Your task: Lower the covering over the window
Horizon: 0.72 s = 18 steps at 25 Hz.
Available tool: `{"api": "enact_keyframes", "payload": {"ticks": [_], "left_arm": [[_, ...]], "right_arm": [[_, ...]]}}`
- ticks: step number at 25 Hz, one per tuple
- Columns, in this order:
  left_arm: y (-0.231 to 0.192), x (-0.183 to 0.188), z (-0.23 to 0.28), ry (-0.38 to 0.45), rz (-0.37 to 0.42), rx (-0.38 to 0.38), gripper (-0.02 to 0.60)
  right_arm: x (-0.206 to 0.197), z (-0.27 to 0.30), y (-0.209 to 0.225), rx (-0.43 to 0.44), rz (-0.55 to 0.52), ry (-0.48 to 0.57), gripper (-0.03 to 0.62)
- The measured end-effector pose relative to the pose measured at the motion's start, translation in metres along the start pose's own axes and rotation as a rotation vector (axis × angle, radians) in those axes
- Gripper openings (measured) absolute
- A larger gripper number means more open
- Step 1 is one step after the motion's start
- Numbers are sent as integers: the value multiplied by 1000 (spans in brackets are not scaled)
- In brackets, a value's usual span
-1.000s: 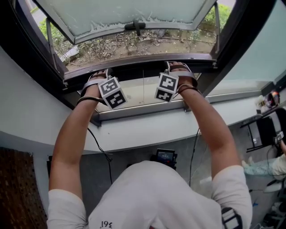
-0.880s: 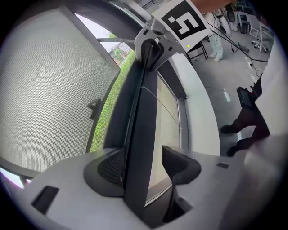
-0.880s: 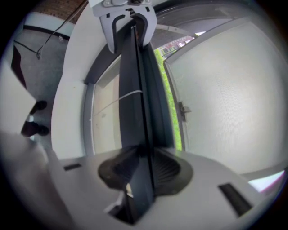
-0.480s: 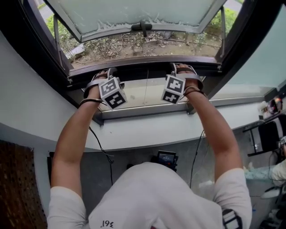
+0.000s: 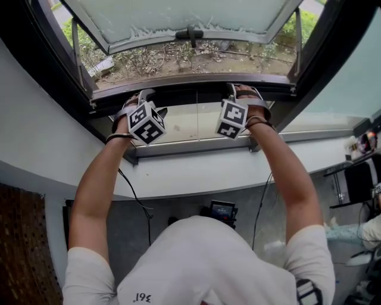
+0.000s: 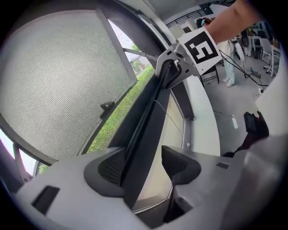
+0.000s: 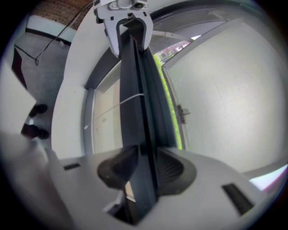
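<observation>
Covering bar (image 5: 190, 90), dark and slim, runs left to right across the window opening, just on the near side of the open sash (image 5: 178, 18). That sash tips outward on the far side, its pale frosted pane carrying a small dark handle (image 5: 190, 34), and weedy ground (image 5: 172, 59) shows under it. On the near side of the bar lies a pale panel (image 5: 172, 122) crossed by a thin cord (image 5: 197, 116), and nearer again the white sill (image 5: 196, 173) curves from left to right.

Both arms reach up to the bar from a person in a white shirt (image 5: 202, 262). The left gripper (image 5: 144, 98) sits toward the bar's left end. Its jaws stand apart with the bar passing between them: the bar lies against one pad (image 6: 110, 167), and the other pad (image 6: 177, 164) is clear of it with the pale panel showing in the gap.

The right gripper (image 5: 240, 90) is well along the bar to the right, also astride it. Its jaws have just been opening; the bar is between them, with both pads close at its sides and a sliver of light showing by one, so the hold looks loose rather than clamped.
</observation>
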<state>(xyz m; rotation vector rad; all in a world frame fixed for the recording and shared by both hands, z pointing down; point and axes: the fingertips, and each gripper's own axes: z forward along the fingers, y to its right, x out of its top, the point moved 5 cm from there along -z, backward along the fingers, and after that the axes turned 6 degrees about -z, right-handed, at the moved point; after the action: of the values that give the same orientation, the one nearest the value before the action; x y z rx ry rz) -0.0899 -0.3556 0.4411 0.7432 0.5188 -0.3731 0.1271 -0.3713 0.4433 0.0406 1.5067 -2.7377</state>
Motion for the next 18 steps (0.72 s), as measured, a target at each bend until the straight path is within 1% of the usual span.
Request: {"api": "enact_keyframes", "payload": {"ticks": [3,8,12,16,18], "left_arm": [[-1,2,-3,15,-41,1,268],[-8,11,-16,76,-147,11,252],[-10,17,-29,129,-231,14,204],[-6,18,-36,146,-277,12,143],[-4,20,-40,166,-319,9,116]], "right_arm": [[0,-1,0,7,26,12,126],[1,-10,4,8,75,38,126],[6,-20,6,10,99,63,126],[7,-30,7,11,145,89,126],[8,-35,7,15,175,100,126]]}}
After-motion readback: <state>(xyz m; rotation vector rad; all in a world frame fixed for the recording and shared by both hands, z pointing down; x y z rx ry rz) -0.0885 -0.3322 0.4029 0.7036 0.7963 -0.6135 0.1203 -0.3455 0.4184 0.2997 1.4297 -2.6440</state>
